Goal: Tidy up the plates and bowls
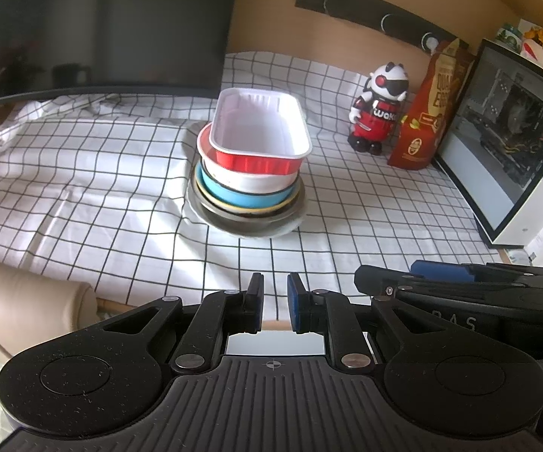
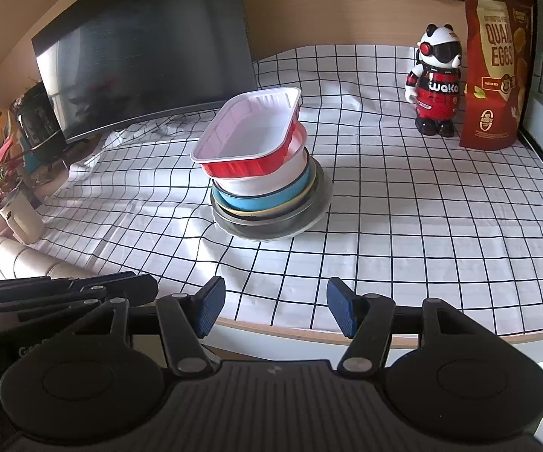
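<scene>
A stack of dishes stands mid-table on the checked cloth [image 1: 102,173]. On top sits a red tray with a white inside [image 1: 260,132] [image 2: 252,139], tilted. Under it are a white bowl [image 1: 249,180] [image 2: 271,180], a blue bowl [image 1: 241,197] [image 2: 267,199], a yellow-rimmed dish and a grey plate [image 1: 249,222] [image 2: 271,226]. My left gripper [image 1: 274,301] is near the table's front edge, jaws a narrow gap apart and empty. My right gripper [image 2: 275,305] is open and empty at the front edge. Each gripper shows at the side of the other's view.
A dark curved monitor [image 1: 102,26] [image 2: 147,49] stands at the back left. A panda figure [image 1: 379,109] [image 2: 435,79] and a red snack bag [image 1: 429,109] [image 2: 495,64] stand at the back right beside a second screen [image 1: 508,135]. Plants and a cup [image 2: 19,214] sit far left.
</scene>
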